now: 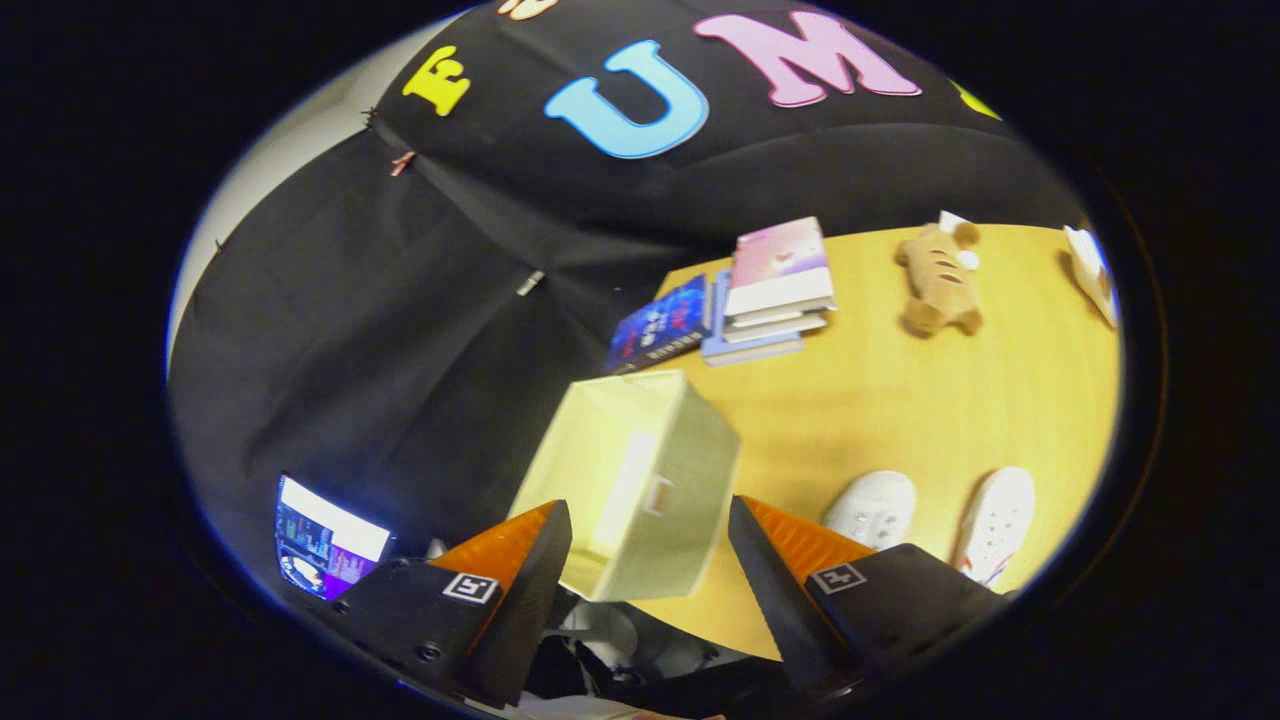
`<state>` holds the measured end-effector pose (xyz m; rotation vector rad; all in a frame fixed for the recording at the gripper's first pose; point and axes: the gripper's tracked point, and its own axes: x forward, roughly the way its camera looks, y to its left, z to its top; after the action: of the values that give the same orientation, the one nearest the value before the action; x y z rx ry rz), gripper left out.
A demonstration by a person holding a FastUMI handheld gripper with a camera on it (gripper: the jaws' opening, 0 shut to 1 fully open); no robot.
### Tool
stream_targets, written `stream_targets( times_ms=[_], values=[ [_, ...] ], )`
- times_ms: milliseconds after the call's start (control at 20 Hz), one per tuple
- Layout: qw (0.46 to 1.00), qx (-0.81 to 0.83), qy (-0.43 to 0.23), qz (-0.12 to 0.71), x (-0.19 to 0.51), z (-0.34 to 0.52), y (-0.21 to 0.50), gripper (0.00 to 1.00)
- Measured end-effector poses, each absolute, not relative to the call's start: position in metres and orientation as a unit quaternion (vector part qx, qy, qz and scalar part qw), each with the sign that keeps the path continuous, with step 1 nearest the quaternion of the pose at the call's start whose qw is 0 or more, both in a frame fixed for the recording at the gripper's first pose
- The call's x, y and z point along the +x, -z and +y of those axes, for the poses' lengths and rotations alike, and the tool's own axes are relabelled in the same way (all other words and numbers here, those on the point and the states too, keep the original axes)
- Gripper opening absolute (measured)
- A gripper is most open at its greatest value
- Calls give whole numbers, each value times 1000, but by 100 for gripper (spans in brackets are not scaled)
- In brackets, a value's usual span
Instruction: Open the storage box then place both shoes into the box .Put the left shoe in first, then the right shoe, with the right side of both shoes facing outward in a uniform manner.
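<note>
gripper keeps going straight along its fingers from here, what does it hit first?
Most likely the storage box: it sits just ahead of the open gripper, lined up with the gap between the fingers, open top showing. Depth is hard to judge in the fisheye view. The two shoes lie off to the side.

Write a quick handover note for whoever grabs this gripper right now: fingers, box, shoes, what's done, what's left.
Gripper: fingers spread apart, holding nothing, with the storage box between and just ahead of them.
Box: at the table edge, its open side showing an empty inside.
Shoes: both white, lying on the table beside the box; one shoe nearer the box, the other shoe farther out. Which is left I cannot tell.
Done: box looks open.
Left: put the left shoe in, then the right, right sides facing outward.
</note>
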<state>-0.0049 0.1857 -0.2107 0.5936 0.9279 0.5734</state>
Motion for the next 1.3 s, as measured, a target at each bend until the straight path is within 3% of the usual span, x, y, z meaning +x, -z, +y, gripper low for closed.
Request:
stream_targets(
  times_ms=[350,900,1150,1250,1300],
  values=[
    [805,203,-150,537,-40,116,321,97],
    [761,145,-102,624,-56,113,425,91],
    [760,143,-90,628,-46,117,439,79],
    [756,151,-91,631,-45,123,439,65],
    [754,147,-84,635,-46,118,441,48]
  ],
)
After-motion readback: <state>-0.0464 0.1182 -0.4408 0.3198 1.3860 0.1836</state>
